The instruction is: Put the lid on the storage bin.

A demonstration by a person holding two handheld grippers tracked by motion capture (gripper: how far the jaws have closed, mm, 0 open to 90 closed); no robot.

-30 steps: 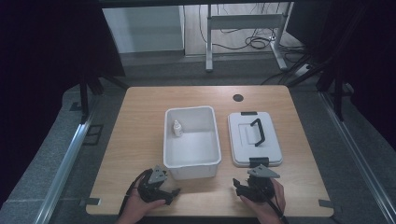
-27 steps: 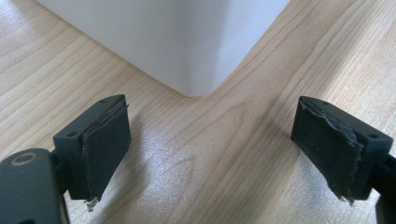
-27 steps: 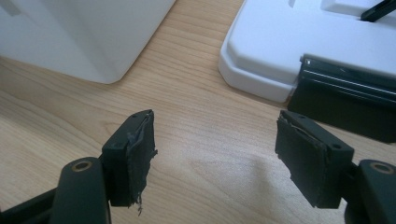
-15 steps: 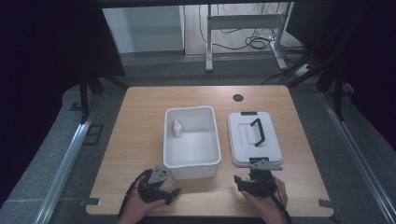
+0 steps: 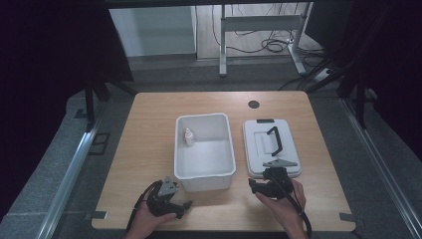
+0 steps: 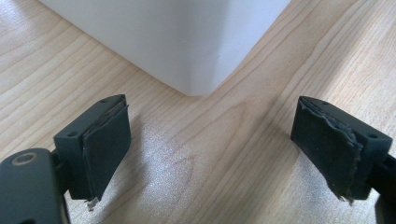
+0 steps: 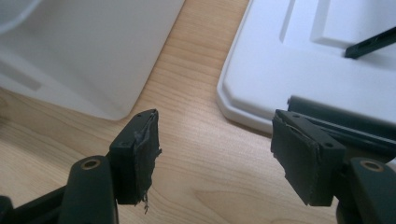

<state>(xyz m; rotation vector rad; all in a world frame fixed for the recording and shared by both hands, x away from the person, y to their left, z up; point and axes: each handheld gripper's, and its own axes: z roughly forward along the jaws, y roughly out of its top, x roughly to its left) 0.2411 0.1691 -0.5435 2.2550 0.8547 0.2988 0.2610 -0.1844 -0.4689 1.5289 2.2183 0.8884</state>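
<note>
Lying flat on the table (image 5: 149, 129), the white lid (image 5: 271, 149) sat just ahead of the right gripper (image 5: 265, 185), long axis running away from the person, black handle (image 5: 274, 141) along it. That gripper's fingers (image 7: 140, 154), just narrowed slightly, stood apart around nothing. The right gripper view showed the lid's near corner (image 7: 233, 100). The left gripper (image 5: 171, 201), fingers (image 6: 105, 144) apart too, faced the white bin (image 5: 204, 172).
</note>
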